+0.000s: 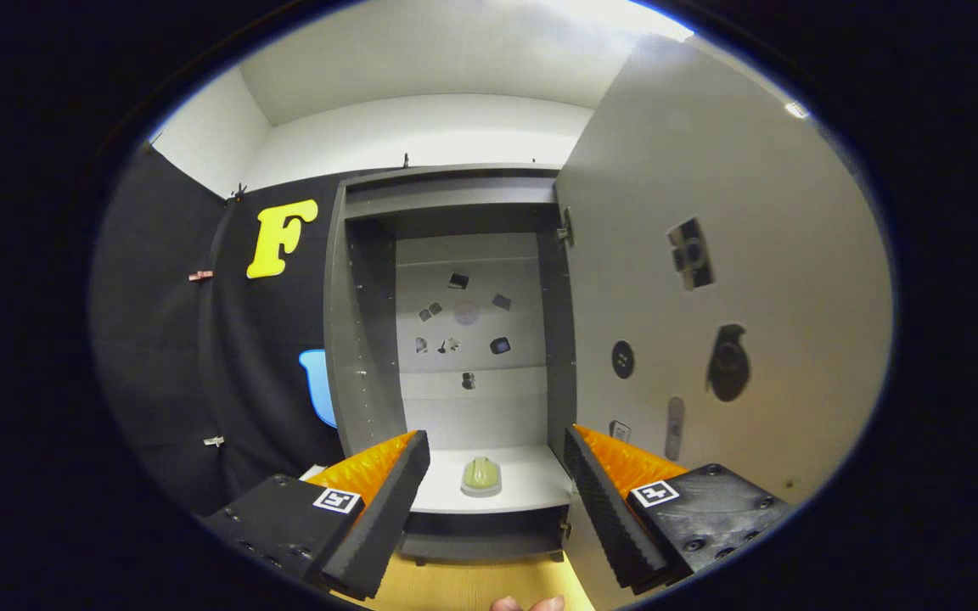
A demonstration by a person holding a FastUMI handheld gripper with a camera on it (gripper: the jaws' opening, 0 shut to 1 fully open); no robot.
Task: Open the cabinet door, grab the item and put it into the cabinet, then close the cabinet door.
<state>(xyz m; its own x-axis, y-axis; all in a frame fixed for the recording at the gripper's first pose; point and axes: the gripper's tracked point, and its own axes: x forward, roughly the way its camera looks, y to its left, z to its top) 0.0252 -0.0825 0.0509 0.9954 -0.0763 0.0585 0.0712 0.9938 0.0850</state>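
From the gripper view I see my tool [489, 475] spread wide, holding nothing. Beyond its fingers, the cabinet [370, 339] stands with its door [710, 322] swung open, and the small greenish item [481, 475] sits on the cabinet's bottom shelf [531, 488].

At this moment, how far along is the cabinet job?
The door stands open and the item sits on the cabinet shelf, so opening and placing look done. The gripper is open and holds nothing. Closing the door is left.
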